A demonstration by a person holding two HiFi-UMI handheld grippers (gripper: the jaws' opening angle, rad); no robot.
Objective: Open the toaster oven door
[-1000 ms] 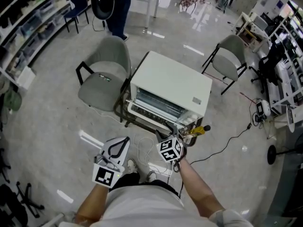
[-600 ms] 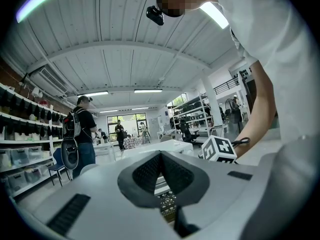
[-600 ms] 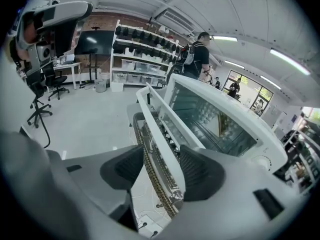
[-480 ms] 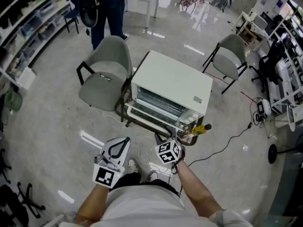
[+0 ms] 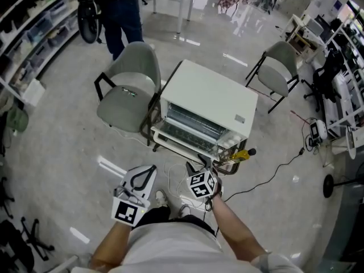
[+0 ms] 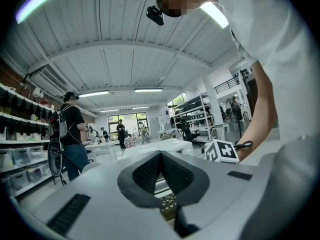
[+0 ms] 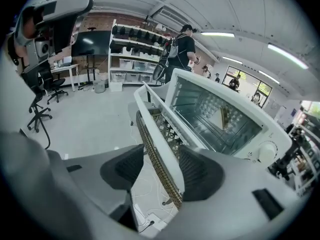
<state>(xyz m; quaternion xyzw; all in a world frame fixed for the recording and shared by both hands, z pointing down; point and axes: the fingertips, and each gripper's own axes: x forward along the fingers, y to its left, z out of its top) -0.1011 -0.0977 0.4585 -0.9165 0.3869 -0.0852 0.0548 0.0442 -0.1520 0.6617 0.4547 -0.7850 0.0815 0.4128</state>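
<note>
The white box-shaped metal toaster oven [image 5: 207,98] sits on a low dark-framed stand [image 5: 149,124] at the person's twelve o'clock. Its glass-fronted door [image 5: 181,143] is swung down towards six o'clock, leaving the wire rack inside on show. The right gripper [image 7: 159,170] has its jaws partly open, one on each side of the door's front edge, and appears to clamp it. The left gripper [image 6: 161,169] hangs back at the oven's seven o'clock. Its jaws are drawn almost together and hold nothing. A grey padded chair [image 5: 126,92] stands at the oven's nine o'clock, and a second grey chair [image 5: 280,66] at two o'clock.
</note>
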